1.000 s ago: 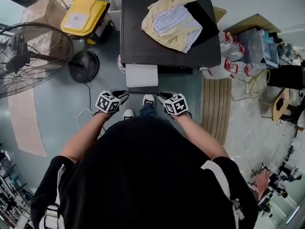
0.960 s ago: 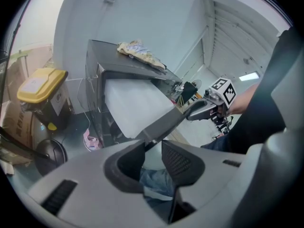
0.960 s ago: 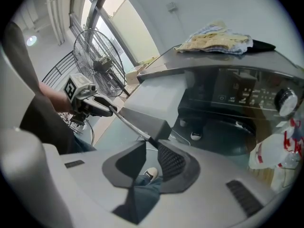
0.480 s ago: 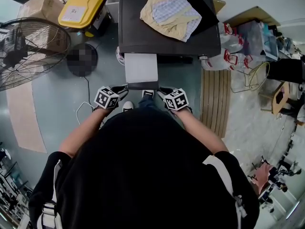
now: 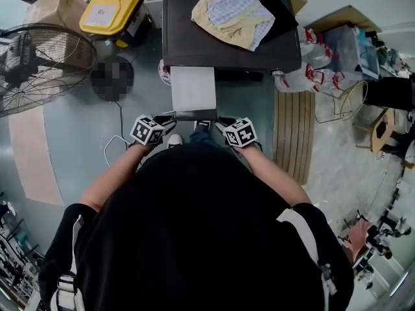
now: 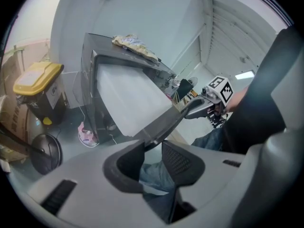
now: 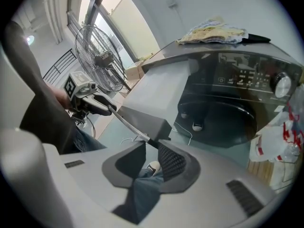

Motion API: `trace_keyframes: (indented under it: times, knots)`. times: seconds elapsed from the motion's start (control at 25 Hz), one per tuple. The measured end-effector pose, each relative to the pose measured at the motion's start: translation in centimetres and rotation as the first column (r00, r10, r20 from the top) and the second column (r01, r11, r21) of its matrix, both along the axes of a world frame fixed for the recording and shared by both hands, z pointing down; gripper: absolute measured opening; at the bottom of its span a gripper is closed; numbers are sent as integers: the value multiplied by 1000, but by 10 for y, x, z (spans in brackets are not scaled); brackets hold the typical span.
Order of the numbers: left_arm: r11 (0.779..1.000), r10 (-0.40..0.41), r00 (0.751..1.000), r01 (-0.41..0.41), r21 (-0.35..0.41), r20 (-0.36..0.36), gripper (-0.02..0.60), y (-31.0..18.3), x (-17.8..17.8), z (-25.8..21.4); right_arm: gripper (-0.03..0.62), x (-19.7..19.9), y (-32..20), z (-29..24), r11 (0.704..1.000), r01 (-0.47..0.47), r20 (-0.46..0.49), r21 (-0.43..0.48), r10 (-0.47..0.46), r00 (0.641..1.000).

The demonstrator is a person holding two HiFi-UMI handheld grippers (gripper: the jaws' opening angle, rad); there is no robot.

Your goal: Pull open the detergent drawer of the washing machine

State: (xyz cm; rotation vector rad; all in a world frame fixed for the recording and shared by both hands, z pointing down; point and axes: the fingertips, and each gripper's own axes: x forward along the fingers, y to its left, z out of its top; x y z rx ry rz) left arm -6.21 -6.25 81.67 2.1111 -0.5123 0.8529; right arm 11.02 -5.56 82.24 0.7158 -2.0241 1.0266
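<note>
Gripping the dark front panel (image 5: 192, 115) of the detergent drawer (image 5: 192, 89) at its two ends, both claws stand narrow. The left claw (image 6: 153, 144) pinches the panel's left end between its pads, and the right claw (image 7: 151, 145) pinches the right end. The drawer stands out from the front of the washing machine (image 5: 194, 44) with its plain white top facing up, and nothing of its inside can be made out. In the head view the marker cubes (image 5: 148, 130) cover most of each claw, so the jaws show clearly only in the gripper views. The person's black top (image 5: 194, 238) fills the lower half of that view and hides the legs; only the tips of two shoes (image 5: 174, 140) peek out on the floor. A heap of clothes (image 5: 240, 11) lies on the machine's top. The machine's round door (image 7: 218, 120) shows only in the right gripper view. A fan (image 5: 39, 63) is cut off at the left edge.
</note>
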Motion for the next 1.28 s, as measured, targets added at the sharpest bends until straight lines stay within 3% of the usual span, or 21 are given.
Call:
trace_keyframes:
  times: [0.48,1.28]
  knots:
    - [1000,11,1000,-11,-24,-3,127,1,0,9,81,-1,1,9,1000,7,-11,1,-7,1000]
    - [999,48,999,-48,2,1,126,-1,-1,3,84,2,3,8,997,-76,-3,5,76,997]
